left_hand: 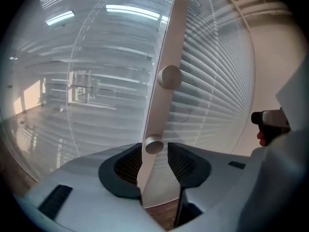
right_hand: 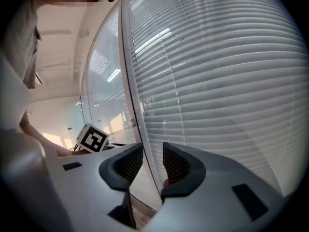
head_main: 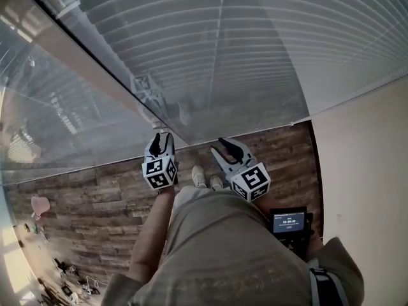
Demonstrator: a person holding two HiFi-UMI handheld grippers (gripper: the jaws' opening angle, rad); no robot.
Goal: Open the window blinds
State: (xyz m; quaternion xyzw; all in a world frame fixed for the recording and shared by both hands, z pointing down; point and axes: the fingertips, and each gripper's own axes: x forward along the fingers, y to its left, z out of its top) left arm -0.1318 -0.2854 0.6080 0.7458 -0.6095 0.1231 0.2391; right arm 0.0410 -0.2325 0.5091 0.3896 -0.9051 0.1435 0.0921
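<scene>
White slatted blinds [head_main: 255, 56] hang shut behind a glass wall, beside a pale upright frame post [left_hand: 169, 42]. Two round knobs sit on that post: an upper knob [left_hand: 170, 76] and a lower knob [left_hand: 154, 145]. My left gripper [left_hand: 154, 152] is open, the lower knob sits between its dark pads, and the pads stand clear of it. In the head view the left gripper [head_main: 159, 137] points at the post's foot. My right gripper [head_main: 224, 144] is just to its right. In its own view the right gripper [right_hand: 153, 151] is open and empty, facing the blinds [right_hand: 217, 81] and the frame's edge.
Wood-plank floor [head_main: 95, 196] runs under the glass wall. A plain white wall [head_main: 363, 171] stands at the right. The person's shoes [head_main: 199, 176] are close to the glass, and a small screen device [head_main: 289, 223] hangs at the hip. Small items [head_main: 64, 279] lie at the lower left.
</scene>
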